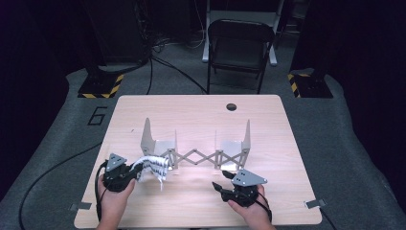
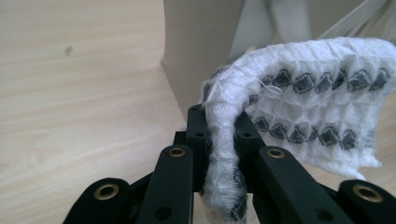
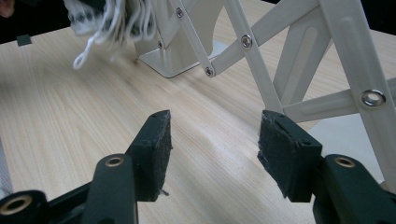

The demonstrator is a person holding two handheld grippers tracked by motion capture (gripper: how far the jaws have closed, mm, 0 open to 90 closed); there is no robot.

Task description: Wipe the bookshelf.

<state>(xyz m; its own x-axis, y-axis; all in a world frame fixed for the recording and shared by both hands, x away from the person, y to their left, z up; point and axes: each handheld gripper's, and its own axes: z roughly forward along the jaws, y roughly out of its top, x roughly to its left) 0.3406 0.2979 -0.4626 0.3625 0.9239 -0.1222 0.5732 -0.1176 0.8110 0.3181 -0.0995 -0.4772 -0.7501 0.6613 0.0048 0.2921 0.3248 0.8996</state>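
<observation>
A white cloth (image 2: 299,98) with rows of black diamond marks hangs from my left gripper (image 2: 223,126), whose jaws are shut on a bunched edge of it. In the high view the cloth (image 1: 154,167) drapes beside the left end of a pale scissor-arm rack (image 1: 196,155) in the middle of the table. My left gripper (image 1: 139,168) sits at the table's front left. My right gripper (image 1: 219,182) rests at the front right, jaws open with nothing between them. In the right gripper view the jaws (image 3: 212,140) point at the rack's crossed bars (image 3: 261,60), with the cloth (image 3: 107,18) far off.
The wooden table (image 1: 201,115) has a round cable hole (image 1: 231,106) near its far edge. A dark folding chair (image 1: 239,48) stands behind the table. Cables run over the grey floor at the left. Two stand bases with yellow-black stripes sit at the back.
</observation>
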